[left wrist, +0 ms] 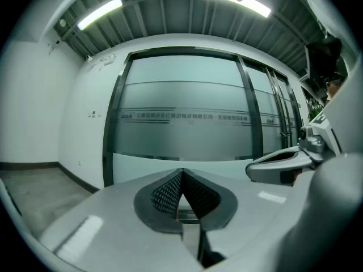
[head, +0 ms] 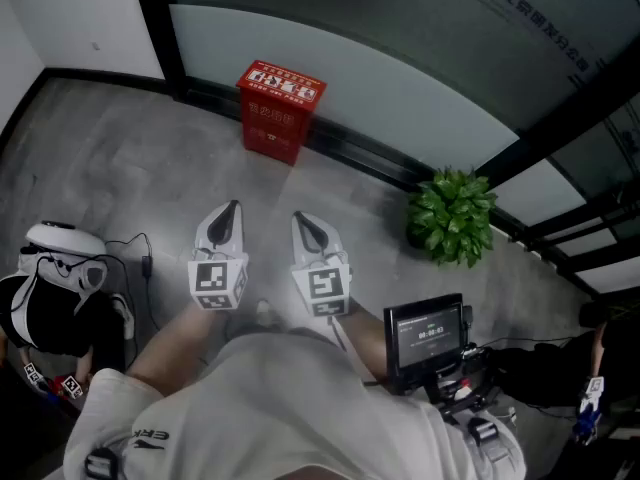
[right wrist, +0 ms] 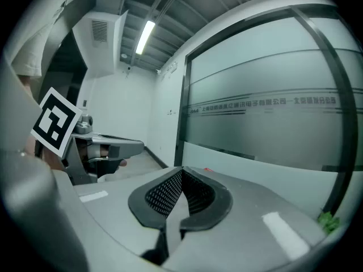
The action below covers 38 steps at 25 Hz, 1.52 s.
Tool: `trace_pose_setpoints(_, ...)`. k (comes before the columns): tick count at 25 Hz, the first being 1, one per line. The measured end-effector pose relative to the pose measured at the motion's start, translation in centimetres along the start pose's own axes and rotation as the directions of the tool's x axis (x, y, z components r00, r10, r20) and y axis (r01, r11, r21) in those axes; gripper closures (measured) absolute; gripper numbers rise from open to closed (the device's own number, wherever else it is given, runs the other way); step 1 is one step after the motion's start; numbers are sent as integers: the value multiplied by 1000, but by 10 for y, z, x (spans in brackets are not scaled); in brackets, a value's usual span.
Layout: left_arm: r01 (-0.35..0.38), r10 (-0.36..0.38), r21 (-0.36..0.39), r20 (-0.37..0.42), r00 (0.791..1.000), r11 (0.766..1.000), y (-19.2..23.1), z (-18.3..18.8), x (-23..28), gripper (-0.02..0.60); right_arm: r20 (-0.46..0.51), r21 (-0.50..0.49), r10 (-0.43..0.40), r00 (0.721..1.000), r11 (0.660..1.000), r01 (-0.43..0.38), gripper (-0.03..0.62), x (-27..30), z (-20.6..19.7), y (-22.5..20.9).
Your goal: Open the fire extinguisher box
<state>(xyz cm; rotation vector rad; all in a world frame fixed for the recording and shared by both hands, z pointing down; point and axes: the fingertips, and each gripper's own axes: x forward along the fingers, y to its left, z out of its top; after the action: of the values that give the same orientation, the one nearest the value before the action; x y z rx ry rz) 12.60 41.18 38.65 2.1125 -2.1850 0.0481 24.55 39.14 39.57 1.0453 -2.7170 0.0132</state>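
Observation:
A red fire extinguisher box [head: 279, 109] stands on the grey floor against the base of the frosted glass wall, its lid down. My left gripper [head: 231, 211] and right gripper [head: 304, 222] hang side by side well short of the box, both pointing towards it. Each is shut with nothing between its jaws. In the left gripper view the left gripper [left wrist: 181, 171] points at the glass wall with its pads pressed together. The right gripper [right wrist: 180, 170] shows the same in its own view, where a sliver of the red box [right wrist: 209, 170] peeks over the jaws.
A potted green plant [head: 452, 215] stands by the wall to the right of the box. A white headset and cables [head: 62, 256] lie on the floor at the left. A small monitor on a rig [head: 429, 334] sits at the lower right.

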Motion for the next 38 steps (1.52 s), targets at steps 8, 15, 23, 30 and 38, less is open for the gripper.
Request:
trace_pose_setpoints(8, 4, -4, 15, 10, 1000, 1000, 60, 11, 64, 580, -10, -24, -2, 1000, 1000, 2, 581, 82, 19, -3)
trace_pose_setpoints(15, -15, 15, 44, 0, 1000, 999, 100, 6, 132, 580, -19, -10, 24, 1000, 1000, -24, 582, 160, 16, -20)
trace_pose_setpoints(23, -7, 13, 91, -66, 998, 996, 150, 4, 242, 580, -19, 22, 35, 999, 999, -34, 582, 274, 34, -66)
trace_pose_setpoints(30, 3, 10, 111, -114, 993, 994, 190, 7, 342, 580, -66, 36, 17, 998, 999, -15, 582, 358, 40, -121)
trace_pose_setpoints(38, 97, -55, 225, -186, 981, 970, 241, -17, 430, 580, -154, 45, -26, 988, 998, 33, 582, 432, 16, -146)
